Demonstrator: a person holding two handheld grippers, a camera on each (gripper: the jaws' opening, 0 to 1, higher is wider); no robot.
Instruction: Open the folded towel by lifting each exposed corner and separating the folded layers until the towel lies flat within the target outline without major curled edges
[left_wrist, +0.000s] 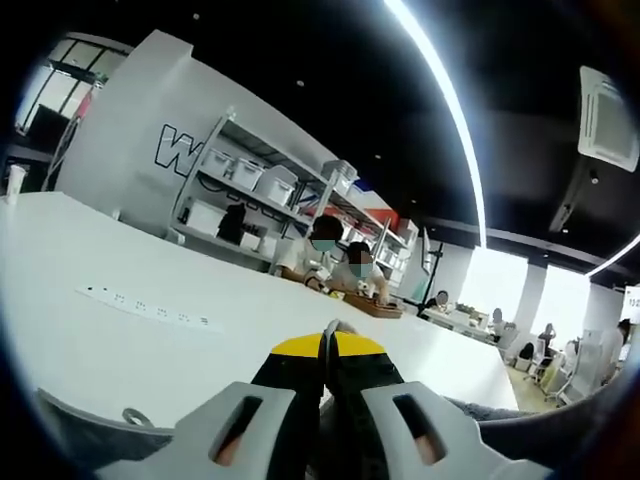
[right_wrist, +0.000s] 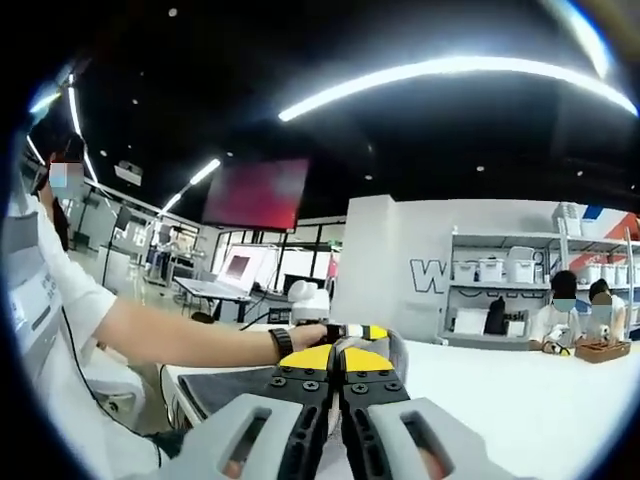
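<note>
In the left gripper view a dark grey towel (left_wrist: 70, 425) lies low on the white table (left_wrist: 120, 340), and more of it shows to the right of the jaws (left_wrist: 500, 410). My left gripper (left_wrist: 330, 345) points out over it with its yellow-tipped jaws shut; I see no cloth between the tips. In the right gripper view my right gripper (right_wrist: 340, 357) is also shut, with nothing visible in it. Just beyond it a person's arm reaches in from the left holding the left gripper (right_wrist: 352, 333). A dark cloth (right_wrist: 225, 387) lies below that arm.
A white power strip (left_wrist: 150, 305) lies on the table to the left. A small metal ring (left_wrist: 135, 415) sits by the towel's edge. Shelves with white bins (left_wrist: 250, 190) stand behind the table, and two people (left_wrist: 340, 262) sit at its far end. A laptop (right_wrist: 225, 280) rests on a far desk.
</note>
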